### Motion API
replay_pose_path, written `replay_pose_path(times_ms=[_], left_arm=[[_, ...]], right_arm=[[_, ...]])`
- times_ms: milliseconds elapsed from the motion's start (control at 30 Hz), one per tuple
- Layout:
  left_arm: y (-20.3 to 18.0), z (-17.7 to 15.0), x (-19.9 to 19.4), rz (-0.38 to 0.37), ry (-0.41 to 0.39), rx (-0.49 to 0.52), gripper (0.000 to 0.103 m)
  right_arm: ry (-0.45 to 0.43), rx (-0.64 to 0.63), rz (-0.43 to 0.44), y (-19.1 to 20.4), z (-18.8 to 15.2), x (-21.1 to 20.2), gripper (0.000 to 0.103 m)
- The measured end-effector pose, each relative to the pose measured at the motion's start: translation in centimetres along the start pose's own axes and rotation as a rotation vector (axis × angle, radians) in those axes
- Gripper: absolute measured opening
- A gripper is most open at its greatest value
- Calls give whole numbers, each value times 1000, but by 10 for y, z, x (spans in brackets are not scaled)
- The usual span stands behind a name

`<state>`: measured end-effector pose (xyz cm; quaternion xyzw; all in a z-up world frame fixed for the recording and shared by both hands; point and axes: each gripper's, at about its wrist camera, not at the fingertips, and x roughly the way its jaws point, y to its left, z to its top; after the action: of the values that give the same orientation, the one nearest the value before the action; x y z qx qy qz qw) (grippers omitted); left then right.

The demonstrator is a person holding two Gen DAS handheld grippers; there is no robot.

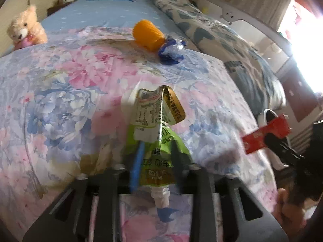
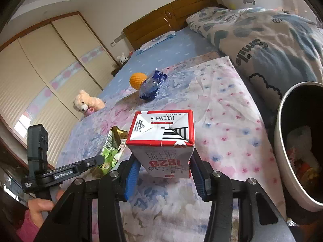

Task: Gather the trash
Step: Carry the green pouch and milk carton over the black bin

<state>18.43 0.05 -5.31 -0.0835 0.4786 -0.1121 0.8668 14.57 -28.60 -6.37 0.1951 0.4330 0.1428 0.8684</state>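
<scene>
Hand-held gripper, right (image 2: 164,161), is clamped on your carton (image 2: 161,141) with the bin (image 2: 282,151) just beside it to the right; left hand-held gripper (image 1: 157,161) grips the pouch (image 1: 155,133), long axis forward, farther from the bin.

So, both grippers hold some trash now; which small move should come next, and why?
Probably swing the right gripper rightward over the bin and release. It is shut on the red-and-white carton, and the bin stands open just beside it, already holding trash. The left gripper, shut on the green pouch, could follow.
</scene>
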Motion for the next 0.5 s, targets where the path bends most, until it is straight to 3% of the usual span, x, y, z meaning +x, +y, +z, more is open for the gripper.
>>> replay_pose_path(times_ms=[100, 133, 167, 200, 267, 500], left_arm=[[-2, 0, 7, 18, -23, 9, 36], [-3, -1, 7, 24, -35, 15, 29], [-4, -1, 7, 6, -41, 20, 15], [-7, -1, 6, 20, -48, 30, 11], [-13, -2, 2, 31, -58, 51, 9], [-42, -13, -13, -37, -67, 94, 8]], right_arm=[[-13, -5, 1, 1, -2, -9, 48], [-15, -6, -1, 0, -2, -10, 48], [-17, -5, -3, 0, -3, -12, 48], [-19, -1, -4, -2, -4, -15, 48], [-21, 1, -8, -4, -6, -19, 48], [-44, 10, -24, -11, -12, -42, 48]])
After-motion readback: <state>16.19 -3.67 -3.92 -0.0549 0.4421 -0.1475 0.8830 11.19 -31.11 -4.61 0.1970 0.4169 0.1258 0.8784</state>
